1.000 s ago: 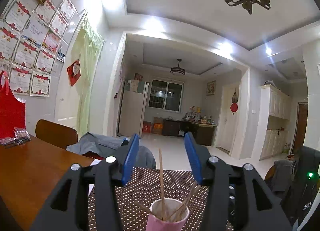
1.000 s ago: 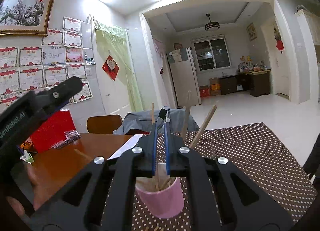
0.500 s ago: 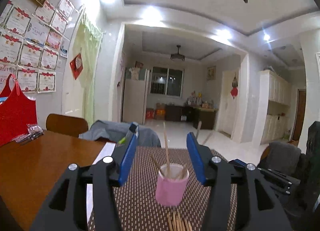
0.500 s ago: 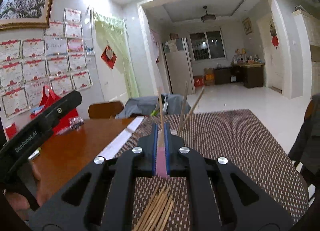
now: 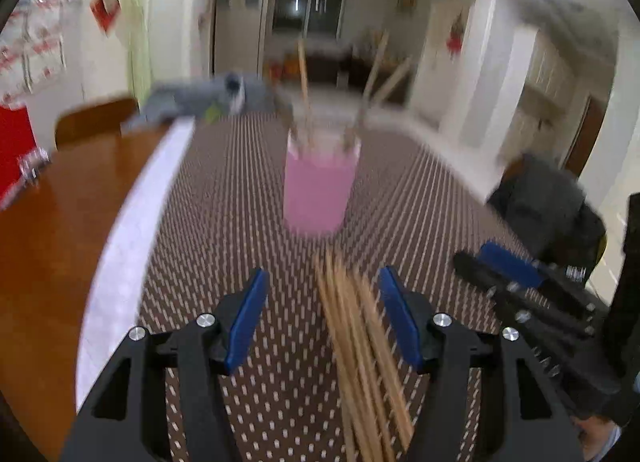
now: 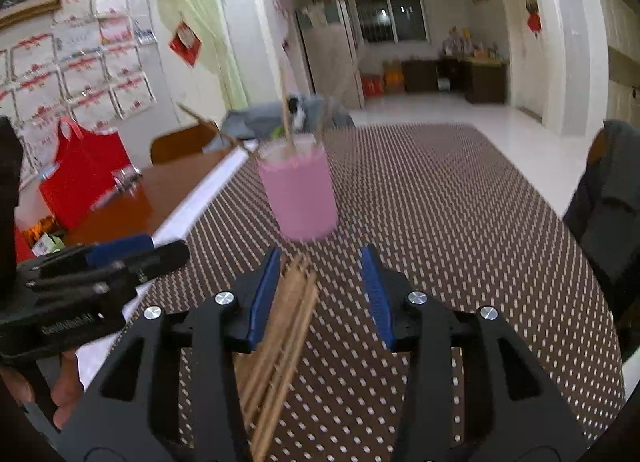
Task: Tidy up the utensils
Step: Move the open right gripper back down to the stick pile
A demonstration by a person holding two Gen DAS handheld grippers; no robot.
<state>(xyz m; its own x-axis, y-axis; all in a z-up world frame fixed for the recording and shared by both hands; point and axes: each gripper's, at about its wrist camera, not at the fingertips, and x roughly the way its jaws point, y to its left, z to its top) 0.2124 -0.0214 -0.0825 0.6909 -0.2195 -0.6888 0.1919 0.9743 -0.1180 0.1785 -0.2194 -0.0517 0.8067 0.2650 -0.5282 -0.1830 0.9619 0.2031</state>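
Note:
A pink cup (image 5: 318, 190) (image 6: 299, 193) stands on the brown dotted tablecloth (image 5: 248, 190) with several wooden chopsticks sticking out of it. A bundle of loose chopsticks (image 5: 360, 346) (image 6: 280, 334) lies flat on the cloth in front of the cup. My left gripper (image 5: 322, 320) hovers over the bundle with its jaws opening, the sticks lying between them nearer the right pad, untouched. My right gripper (image 6: 322, 300) is also opening, the bundle lying between its jaws against the left pad, nothing gripped. Each gripper shows at the side of the other's view.
Bare brown wood (image 5: 48, 246) with a white strip (image 5: 132, 222) lies left of the cloth. A red bag (image 6: 84, 178) and small items sit at the far left. A wooden chair (image 6: 184, 142) with grey clothing stands behind; a dark jacket (image 5: 548, 202) hangs at right.
Both grippers tipped down and dropped toward the loose chopsticks. The right gripper, shut on a chopstick over the cup before, has opened. The left gripper spread a little wider.

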